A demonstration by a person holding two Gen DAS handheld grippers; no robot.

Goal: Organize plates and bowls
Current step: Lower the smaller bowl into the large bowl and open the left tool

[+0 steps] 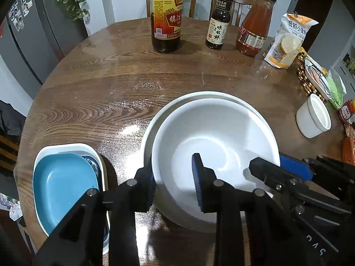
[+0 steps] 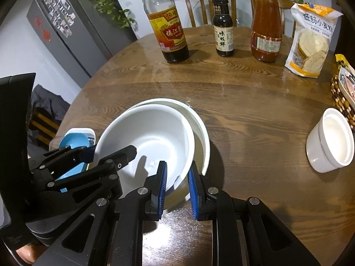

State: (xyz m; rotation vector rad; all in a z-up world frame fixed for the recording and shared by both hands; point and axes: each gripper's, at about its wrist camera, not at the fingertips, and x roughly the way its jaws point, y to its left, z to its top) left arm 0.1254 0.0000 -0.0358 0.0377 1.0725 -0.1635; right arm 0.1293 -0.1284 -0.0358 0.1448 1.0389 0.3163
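Observation:
A white bowl (image 1: 213, 137) (image 2: 150, 133) sits nested, a little off-centre, inside a larger white bowl (image 1: 199, 95) (image 2: 199, 128) on the round wooden table (image 1: 99, 84). My left gripper (image 1: 175, 177) is open and straddles the inner bowl's near-left rim, one finger inside, one outside. My right gripper (image 2: 177, 184) is open and straddles the near-right rim of the bowls; its fingers show at the right in the left wrist view (image 1: 295, 168). A blue dish (image 1: 64, 186) (image 2: 74, 141) lies in a white rectangular dish (image 1: 66, 147) to the left.
A white ramekin (image 1: 314, 116) (image 2: 330, 139) stands at the right. Far side holds a vinegar bottle (image 1: 166, 20), soy bottle (image 1: 218, 22), red sauce jar (image 1: 255, 28) and flour bag (image 1: 288, 40). A beaded mat with packets (image 1: 310, 82) lies at the right edge.

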